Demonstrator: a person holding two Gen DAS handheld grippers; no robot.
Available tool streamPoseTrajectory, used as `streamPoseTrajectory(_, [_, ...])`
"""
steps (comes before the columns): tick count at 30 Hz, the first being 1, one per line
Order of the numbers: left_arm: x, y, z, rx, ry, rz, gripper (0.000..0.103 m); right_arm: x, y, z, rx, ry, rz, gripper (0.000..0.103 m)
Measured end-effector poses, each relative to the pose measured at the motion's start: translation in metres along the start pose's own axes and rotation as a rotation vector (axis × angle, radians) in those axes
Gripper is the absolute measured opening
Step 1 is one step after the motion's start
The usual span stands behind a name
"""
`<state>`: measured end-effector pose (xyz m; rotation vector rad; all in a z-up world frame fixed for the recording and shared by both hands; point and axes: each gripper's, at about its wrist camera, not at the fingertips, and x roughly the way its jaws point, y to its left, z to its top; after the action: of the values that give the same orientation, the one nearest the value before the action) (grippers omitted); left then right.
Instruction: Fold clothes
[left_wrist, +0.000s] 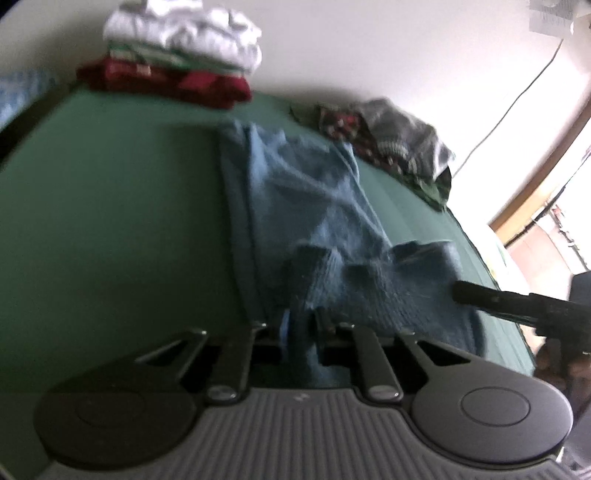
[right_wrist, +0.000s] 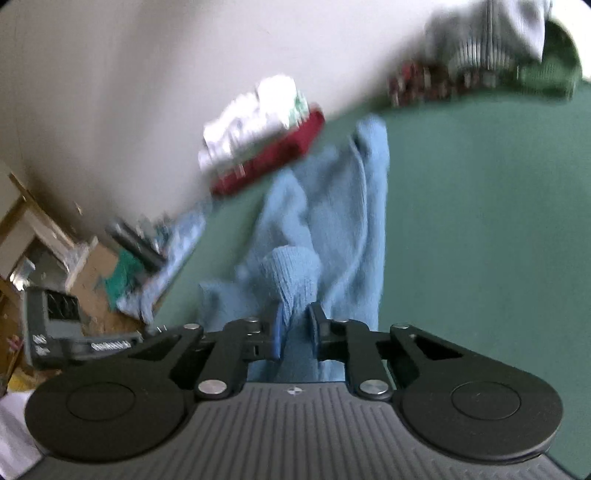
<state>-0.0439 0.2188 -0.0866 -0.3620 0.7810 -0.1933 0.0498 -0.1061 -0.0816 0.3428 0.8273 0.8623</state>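
Note:
A light blue knitted garment (left_wrist: 306, 192) lies lengthwise on the green surface (left_wrist: 110, 221), its near end bunched up. My left gripper (left_wrist: 301, 325) is shut on that near end, blue knit pinched between its pads. In the right wrist view the same blue garment (right_wrist: 332, 206) runs away from me, and my right gripper (right_wrist: 295, 325) is shut on a ribbed fold of it. The right gripper's black fingers (left_wrist: 480, 293) show at the right edge of the left wrist view, beside the garment's near corner.
A stack of folded clothes (left_wrist: 177, 55), white over green over red, sits at the far left by the wall. A loose heap of grey and patterned clothes (left_wrist: 391, 144) lies at the far right. Boxes and clutter (right_wrist: 74, 288) stand on the floor off the left edge.

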Motion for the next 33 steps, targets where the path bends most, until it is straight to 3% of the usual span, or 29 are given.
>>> streamPoseTrajectory(1, [0.003,-0.002,0.001,0.028,0.012,0.021,0.014,-0.005,0.003,0.001,-0.017,-0.017,-0.012,0.015])
streamPoseTrajectory(5, [0.015,-0.004,-0.003,0.053,0.021,0.041,0.014,0.016,-0.005,-0.013,-0.04,0.053,-0.084,0.02])
streamPoseTrajectory(6, [0.014,-0.006,-0.001,0.075,0.019,0.057,0.02,0.018,-0.008,-0.014,-0.011,0.052,-0.085,0.02])
streamPoseTrajectory(7, [0.012,-0.005,0.0,0.088,0.017,0.071,0.02,0.016,-0.012,-0.012,0.026,0.047,-0.087,0.024])
streamPoseTrajectory(8, [0.009,-0.003,0.001,0.086,0.012,0.085,0.02,0.015,-0.015,-0.011,0.063,0.043,-0.088,0.037])
streamPoseTrajectory(9, [0.005,-0.001,0.004,0.084,0.002,0.118,0.014,0.01,-0.018,-0.008,0.093,0.021,-0.093,0.044])
streamPoseTrajectory(10, [0.0,0.001,0.006,0.084,-0.011,0.159,0.009,0.002,-0.018,-0.006,0.108,-0.013,-0.097,0.043])
streamPoseTrajectory(11, [-0.006,0.003,0.009,0.088,-0.032,0.192,0.008,-0.007,-0.017,-0.004,0.108,-0.05,-0.1,0.035])
streamPoseTrajectory(13, [-0.02,-0.004,0.016,0.109,-0.093,0.169,0.005,-0.019,-0.007,0.005,0.066,-0.103,-0.074,0.024])
streamPoseTrajectory(15, [-0.029,-0.015,0.02,0.138,-0.135,0.107,0.006,-0.019,0.009,0.013,-0.012,-0.111,-0.038,0.021])
streamPoseTrajectory(17, [-0.027,-0.034,0.021,0.18,-0.138,0.003,0.008,-0.003,0.024,0.018,-0.1,-0.054,-0.005,0.021])
streamPoseTrajectory(18, [-0.021,-0.043,0.019,0.2,-0.127,-0.033,0.015,0.01,0.029,0.019,-0.142,-0.012,-0.001,0.021])
streamPoseTrajectory(20, [0.001,-0.056,0.011,0.234,-0.07,-0.05,0.021,0.035,0.034,0.018,-0.219,0.053,-0.04,0.02])
streamPoseTrajectory(22, [0.028,-0.055,0.002,0.221,-0.003,-0.008,0.023,0.057,0.029,0.017,-0.253,0.088,-0.078,0.015])
streamPoseTrajectory(28, [0.033,-0.031,0.0,0.154,-0.03,-0.06,0.016,0.083,0.007,0.017,-0.165,0.046,-0.042,0.0])
streamPoseTrajectory(33, [0.033,-0.012,0.002,0.089,-0.045,-0.076,0.009,0.077,-0.011,0.02,-0.04,0.026,0.023,0.0])
